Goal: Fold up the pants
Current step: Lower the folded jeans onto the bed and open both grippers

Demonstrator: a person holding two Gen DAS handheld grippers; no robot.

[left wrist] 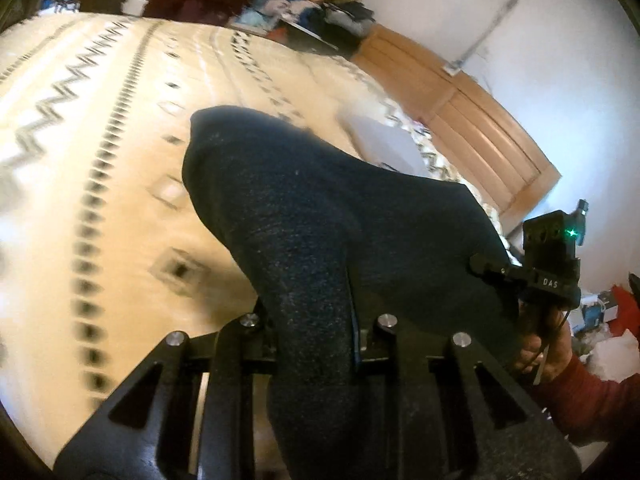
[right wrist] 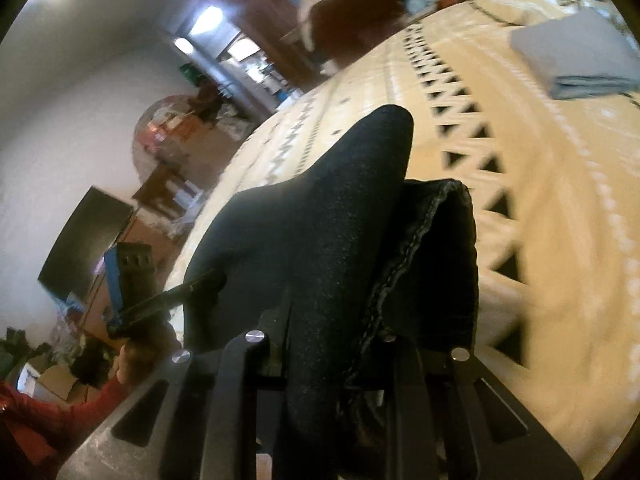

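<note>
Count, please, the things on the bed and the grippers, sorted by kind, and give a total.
Dark pants: 1, lifted off the bedspread
Folded light blue-grey cloth: 1, lying on the bedspread
Grippers: 2, the left gripper and the right gripper, each shut on the pants
Total: 4

The dark navy cloth pants (left wrist: 320,216) present a matt, finely flecked knit-like surface, with a thick stitched hem (right wrist: 416,240) visible in the right wrist view. The cream patterned cloth bedspread (left wrist: 100,128) appears soft and matt, while the light orange-brown wooden headboard (left wrist: 472,120) shows a smooth, faintly glossy finish with moulded panels. The left gripper (left wrist: 316,320) and right gripper (right wrist: 332,332) are of matt black plastic-looking links with bright, polished metal pin heads; a red cloth sleeve (left wrist: 592,396) looks matt.
</note>
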